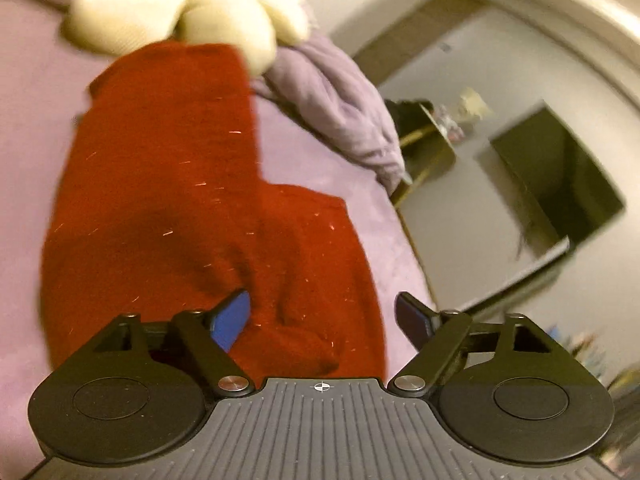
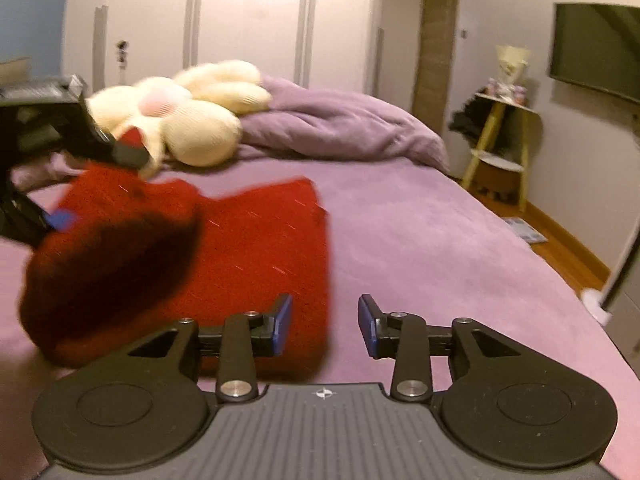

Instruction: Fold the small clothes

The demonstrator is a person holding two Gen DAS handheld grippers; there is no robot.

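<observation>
With both pairs of tongs spread and gripping nothing, the left gripper and right gripper hover at the red knitted garment, part-folded mid-bed; its bulging fold may spring open unpinned.

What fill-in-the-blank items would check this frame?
1. The garment on the bed is ____ in colour.
2. Both the left tool and right tool have their jaws ____.
3. The cream plush toy lies beside a rumpled ____ blanket.
Missing words: red; open; purple
</observation>
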